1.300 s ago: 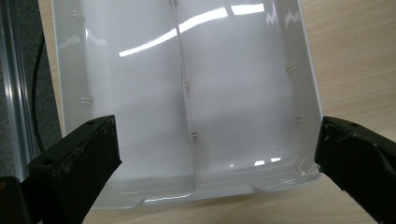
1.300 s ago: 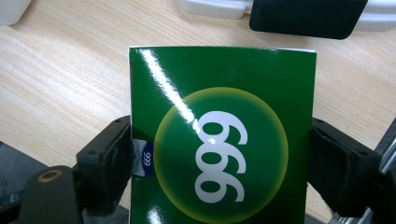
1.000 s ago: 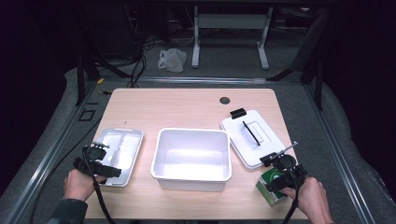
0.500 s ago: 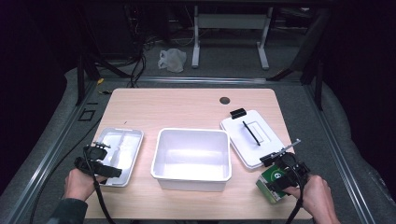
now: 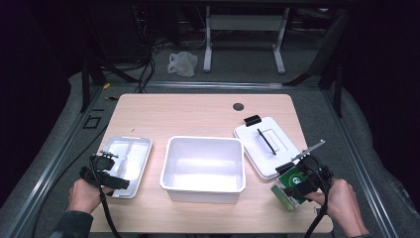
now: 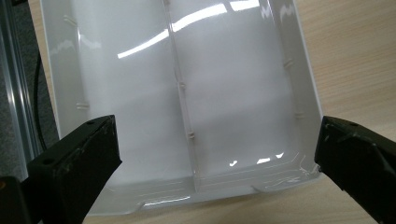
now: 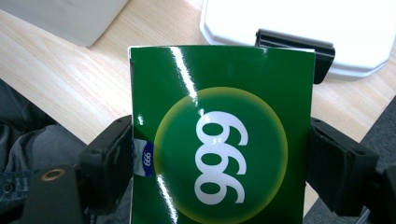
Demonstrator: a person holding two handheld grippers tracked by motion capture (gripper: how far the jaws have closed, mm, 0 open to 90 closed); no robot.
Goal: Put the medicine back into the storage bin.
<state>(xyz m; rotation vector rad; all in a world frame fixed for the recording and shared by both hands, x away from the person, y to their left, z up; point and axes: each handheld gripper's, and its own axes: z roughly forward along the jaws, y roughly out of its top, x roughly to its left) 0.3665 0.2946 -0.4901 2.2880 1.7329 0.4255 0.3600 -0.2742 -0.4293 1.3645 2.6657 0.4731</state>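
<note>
A green box point(image 5: 289, 187) point(image 7: 219, 135) printed with a white "999" in a yellow-ringed circle hangs above the table's front right corner. My right gripper point(image 5: 302, 184) point(image 7: 219, 154) is shut on it, one jaw pressed on each side. The white lid point(image 5: 267, 145) point(image 7: 299, 28) with its black handle lies flat just beyond the box. A deep white bin point(image 5: 204, 168) stands in the middle. My left gripper point(image 5: 106, 173) point(image 6: 215, 154) hovers open over the near end of a shallow two-part white tray point(image 5: 124, 161) point(image 6: 182, 93), nothing between its jaws.
A dark round hole point(image 5: 238, 106) sits in the tabletop at the back right. The corner of the white bin point(image 7: 70, 18) shows at the upper left of the right gripper view. Grey floor and a metal rail point(image 5: 59, 158) run along the table's left side.
My right gripper has risen with the green box, lifting it off the table. The left gripper has stayed where it was.
</note>
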